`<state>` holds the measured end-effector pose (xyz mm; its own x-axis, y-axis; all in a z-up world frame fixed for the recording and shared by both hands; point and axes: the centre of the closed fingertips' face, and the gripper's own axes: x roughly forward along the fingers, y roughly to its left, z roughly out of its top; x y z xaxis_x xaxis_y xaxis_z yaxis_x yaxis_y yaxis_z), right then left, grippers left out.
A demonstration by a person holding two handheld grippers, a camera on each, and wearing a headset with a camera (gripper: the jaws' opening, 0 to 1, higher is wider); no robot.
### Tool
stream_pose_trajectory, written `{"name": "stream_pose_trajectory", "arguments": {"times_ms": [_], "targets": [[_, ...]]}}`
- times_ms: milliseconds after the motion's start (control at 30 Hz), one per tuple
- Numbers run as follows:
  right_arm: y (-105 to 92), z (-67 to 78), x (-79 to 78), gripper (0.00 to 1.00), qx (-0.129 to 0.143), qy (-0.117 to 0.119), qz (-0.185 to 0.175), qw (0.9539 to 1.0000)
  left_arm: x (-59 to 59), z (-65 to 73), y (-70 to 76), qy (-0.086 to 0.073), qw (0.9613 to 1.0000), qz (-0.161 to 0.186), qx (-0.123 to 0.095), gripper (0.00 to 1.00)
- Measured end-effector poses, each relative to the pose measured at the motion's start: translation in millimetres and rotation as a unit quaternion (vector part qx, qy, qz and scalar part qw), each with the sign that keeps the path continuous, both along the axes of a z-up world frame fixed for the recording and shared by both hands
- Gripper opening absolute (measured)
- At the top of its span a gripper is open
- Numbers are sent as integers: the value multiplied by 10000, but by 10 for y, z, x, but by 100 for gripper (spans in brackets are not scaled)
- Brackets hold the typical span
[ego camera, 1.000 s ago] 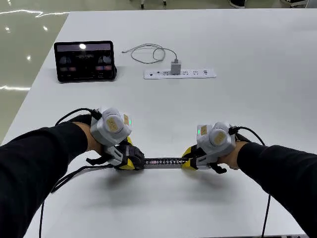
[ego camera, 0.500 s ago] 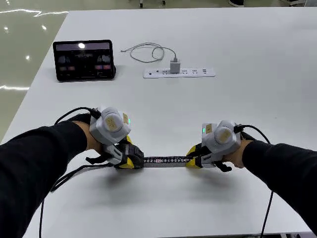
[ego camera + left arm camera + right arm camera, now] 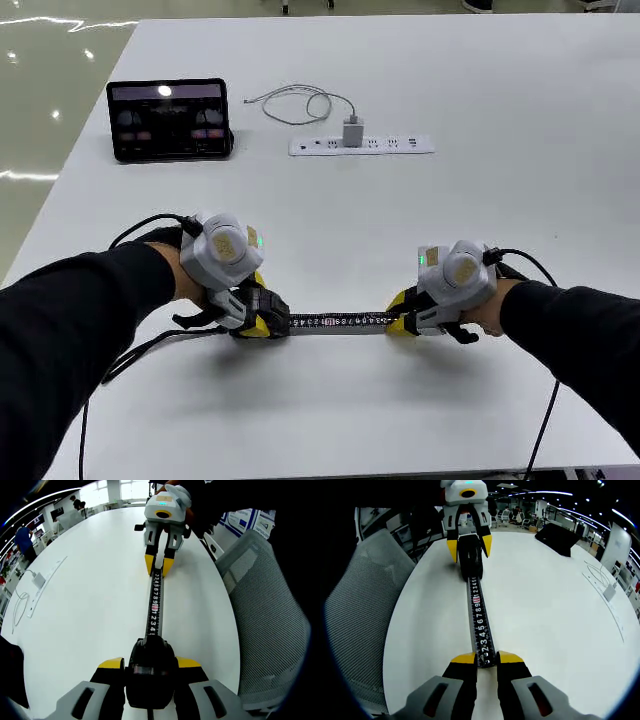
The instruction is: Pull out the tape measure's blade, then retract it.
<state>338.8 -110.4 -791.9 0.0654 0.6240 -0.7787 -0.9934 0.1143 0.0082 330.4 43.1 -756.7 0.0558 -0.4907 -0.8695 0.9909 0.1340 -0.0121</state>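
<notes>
Near the white table's [image 3: 420, 80] front edge, the left gripper [image 3: 262, 322] clamps the black tape-measure case [image 3: 150, 675] as anchor while the right gripper [image 3: 483, 658] pinches the numbered metal blade [image 3: 479, 610] taut.

White table [image 3: 480, 200], as seen from your seat. At 11 o'clock a dark tablet [image 3: 170, 120] stands propped, screen toward you. At 12 o'clock a white power strip [image 3: 385, 146] lies flat, with a charger [image 3: 354, 133] plugged in and its pale cable [image 3: 300, 105] looped behind it. At 6 o'clock, nearest you, the tape measure [image 3: 262, 315] rests with its blade [image 3: 335, 322] extended toward 3 o'clock.
</notes>
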Motion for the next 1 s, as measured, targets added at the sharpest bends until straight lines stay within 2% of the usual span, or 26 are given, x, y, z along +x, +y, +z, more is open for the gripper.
{"name": "stream_pose_trajectory", "arguments": {"times_ms": [1000], "targets": [[-318,-6,25,9,-133,17,-103,9999,11,-13,8,-25,10000,33,-14,34]]}}
